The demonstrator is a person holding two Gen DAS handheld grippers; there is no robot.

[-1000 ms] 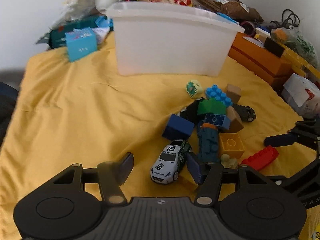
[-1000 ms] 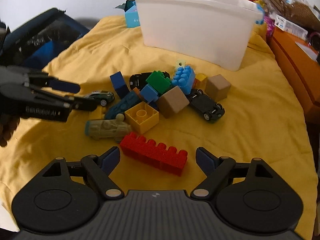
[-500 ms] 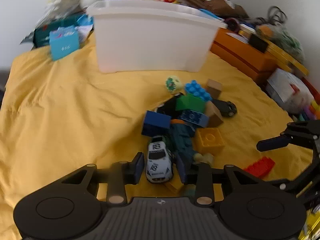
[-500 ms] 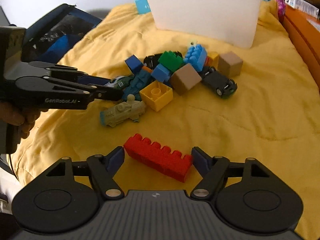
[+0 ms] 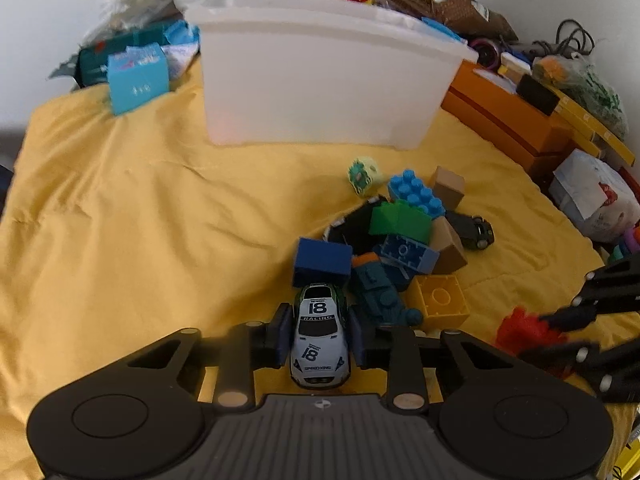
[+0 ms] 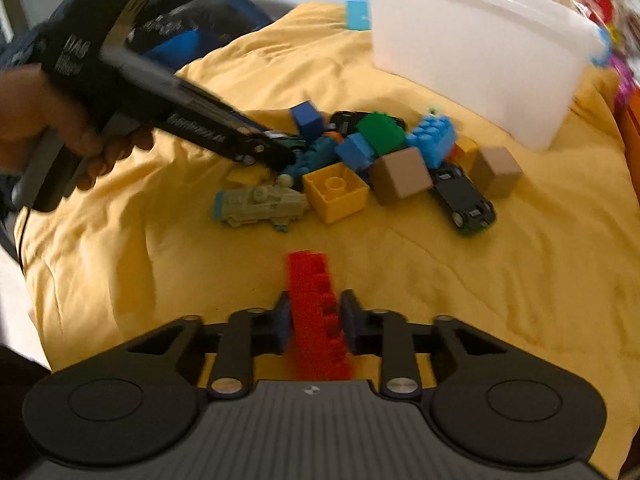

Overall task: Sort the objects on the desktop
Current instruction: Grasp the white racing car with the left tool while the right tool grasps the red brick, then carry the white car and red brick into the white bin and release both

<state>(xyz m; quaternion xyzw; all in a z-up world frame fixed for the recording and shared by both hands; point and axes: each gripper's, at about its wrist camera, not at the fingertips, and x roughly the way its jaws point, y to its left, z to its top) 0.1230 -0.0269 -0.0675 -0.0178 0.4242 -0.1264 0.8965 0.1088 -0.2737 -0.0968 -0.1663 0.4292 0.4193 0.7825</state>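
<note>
Left claw [image 5: 319, 338]: jaws closing on the white number-18 toy car [image 5: 319, 336], pads against both its flanks, the car at the near edge of the toy pile [image 5: 404, 240] on the yellow cloth [image 5: 140, 220]. Right claw [image 6: 316, 322]: clamped together on the red brick [image 6: 316, 304], which stands lengthwise between the pads, well apart from the pile. White bin [image 5: 320, 76] stands behind the pile.

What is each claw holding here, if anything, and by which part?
The left claw, its jaws closing, grips the white number-18 toy racing car by its two sides. The right claw is shut on the long red studded plastic brick, across its long sides.
</note>
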